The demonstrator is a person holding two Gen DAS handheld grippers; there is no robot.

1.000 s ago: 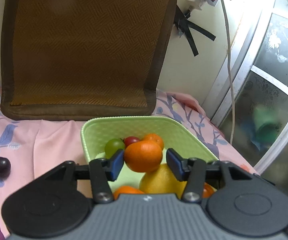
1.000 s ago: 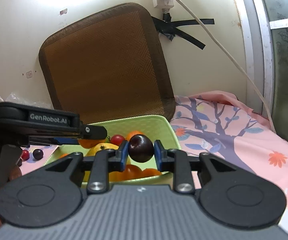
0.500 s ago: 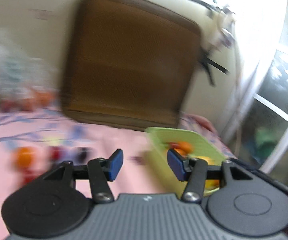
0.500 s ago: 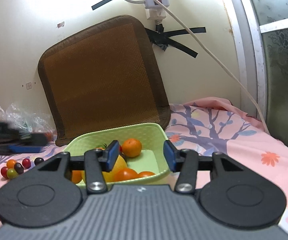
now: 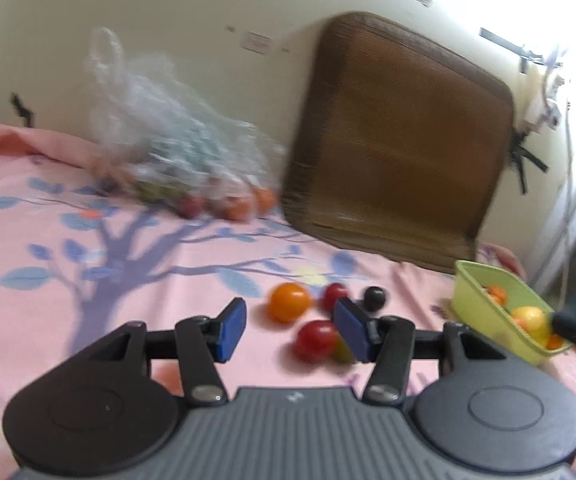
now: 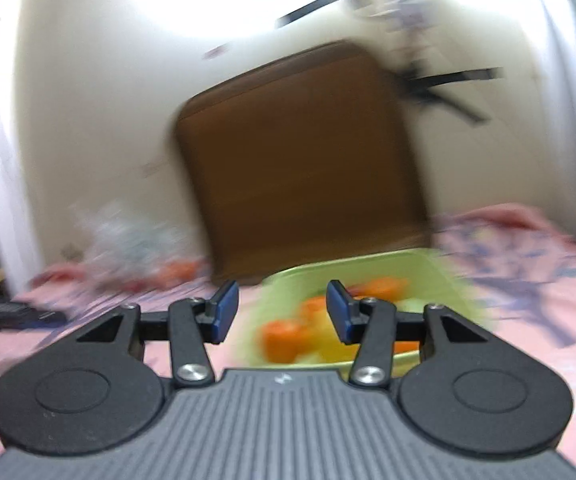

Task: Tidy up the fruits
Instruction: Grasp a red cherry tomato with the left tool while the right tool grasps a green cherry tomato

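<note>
Through the left wrist view, our left gripper (image 5: 290, 330) hangs over the pink bedsheet (image 5: 87, 248), jaws apart and empty. Ahead lie an orange fruit (image 5: 290, 302), a red one (image 5: 315, 340), a smaller red one (image 5: 334, 295) and a dark one (image 5: 375, 298). The green basket (image 5: 484, 304) of fruit sits at right, a plastic bag (image 5: 159, 140) by the wall.

Through the blurred right wrist view, our right gripper (image 6: 281, 314) has just been closing its jaws slightly; they stand parted, empty, before the basket (image 6: 440, 276).
</note>
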